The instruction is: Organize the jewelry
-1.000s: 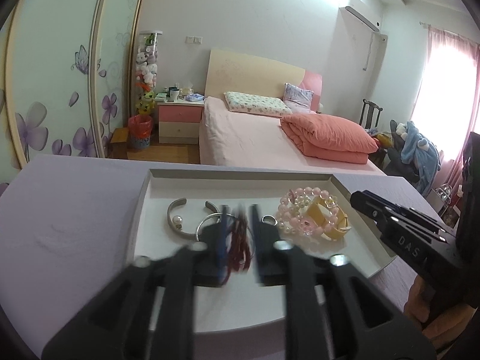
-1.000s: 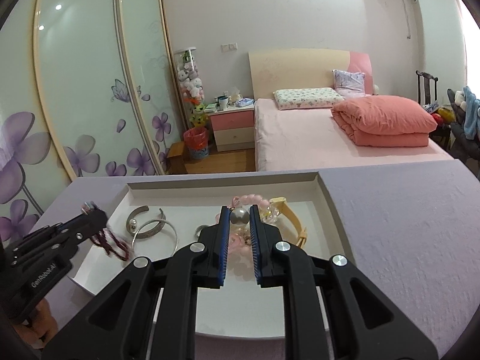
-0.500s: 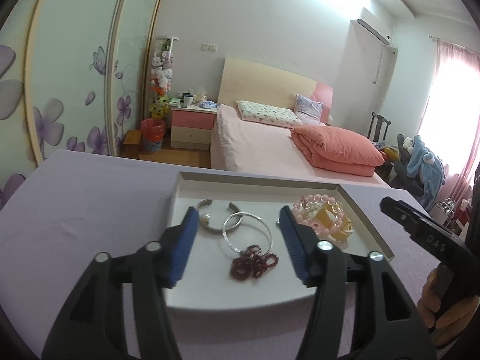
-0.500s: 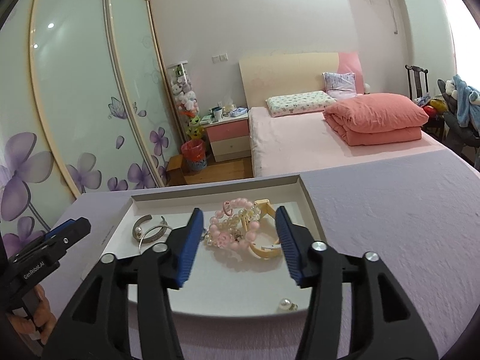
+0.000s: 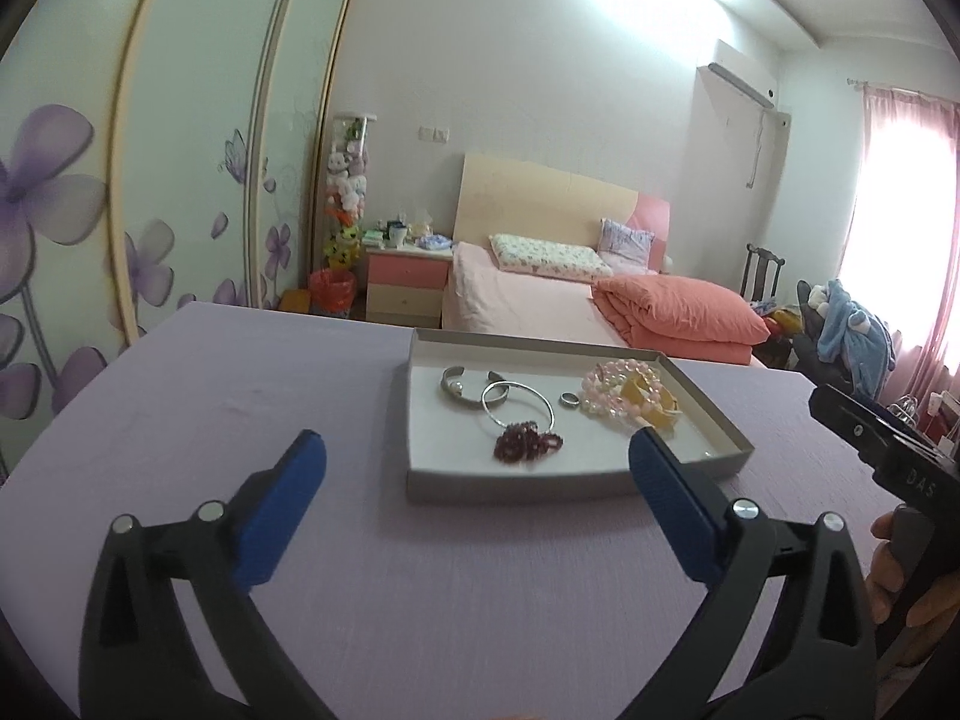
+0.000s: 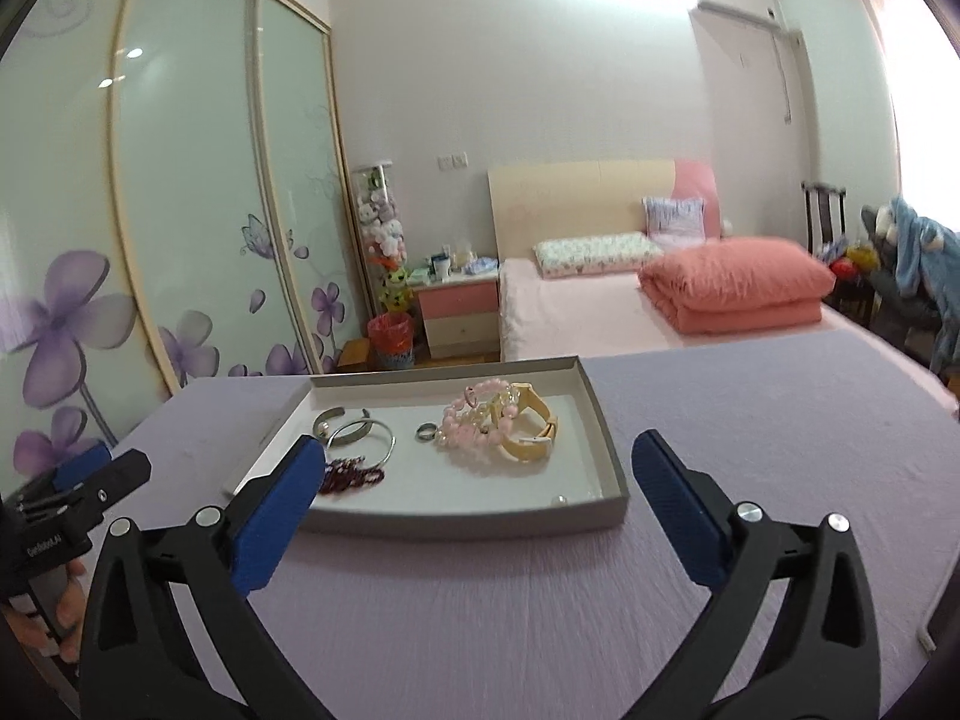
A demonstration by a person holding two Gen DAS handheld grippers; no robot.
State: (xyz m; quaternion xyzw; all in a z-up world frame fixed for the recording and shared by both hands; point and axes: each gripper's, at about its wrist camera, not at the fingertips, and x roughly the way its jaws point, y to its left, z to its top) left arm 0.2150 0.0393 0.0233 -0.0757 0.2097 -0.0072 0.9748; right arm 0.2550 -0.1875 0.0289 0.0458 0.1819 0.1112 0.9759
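We hold both tools above the lavender cloth-covered table point(image 5: 456, 588), short of the tray and gripping nothing. Our left gripper point(image 5: 477, 468) has its blue-padded fingers point(image 5: 279, 510) spread wide apart, and our right gripper point(image 6: 474, 468) is spread just as wide, its blue pads point(image 6: 675, 498) flanking the near end of the tray in its own view.

The shallow grey cardboard tray with a white floor point(image 5: 420, 396) lies flat on the table, just beyond both tools. All the jewelry rests inside it. At the far left sits a silver open cuff bracelet with a pearl end point(image 5: 459, 387). A thin silver hoop bangle point(image 5: 517, 405) overlaps the cuff's right end and reaches toward us. Touching the hoop's near edge is a bunched dark red beaded bracelet point(image 5: 527, 443). A small silver ring point(image 5: 568, 399) lies on the tray floor just to the left of the pile at the far right. That pile is a cluster of pink and pale pearl-like bead bracelets point(image 6: 474, 420) tangled against a cream-yellow strap watch point(image 6: 534, 426). A single small pearl-like bead point(image 6: 561, 499) sits alone in the tray's near right corner.

Beyond the table we see a bed with a folded salmon-pink quilt point(image 6: 738, 282).
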